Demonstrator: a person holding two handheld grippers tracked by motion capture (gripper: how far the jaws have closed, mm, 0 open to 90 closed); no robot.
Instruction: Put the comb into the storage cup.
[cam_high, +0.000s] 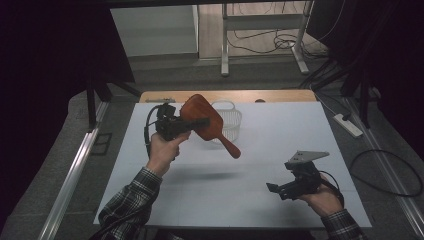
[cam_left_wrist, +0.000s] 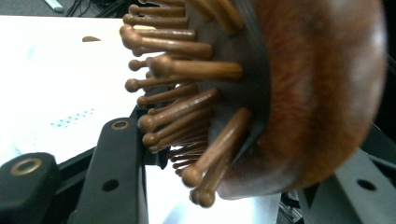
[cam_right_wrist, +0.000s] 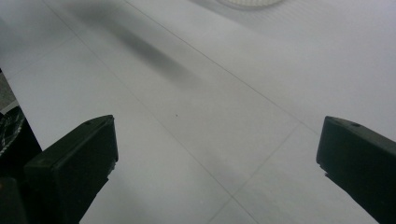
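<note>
Plaid sleeves; black left tool (cam_high: 192, 122) w/ cable; right tool (cam_high: 280, 189) w/ grey triangular plate.

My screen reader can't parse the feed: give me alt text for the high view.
The left gripper holds a brown wooden hairbrush by its head above a white table, in front of a white basket. The right gripper hovers open and empty near the table's front right.

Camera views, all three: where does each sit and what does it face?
High view: above the person's side, facing forward and down on the white table; both forearms and tools show.
Left gripper view: on the left tool, facing the reddish-brown wooden paddle hairbrush it clamps.
Right gripper view: on the open right tool, facing bare tabletop.
Shared: the white plastic basket, high and right views.
</note>
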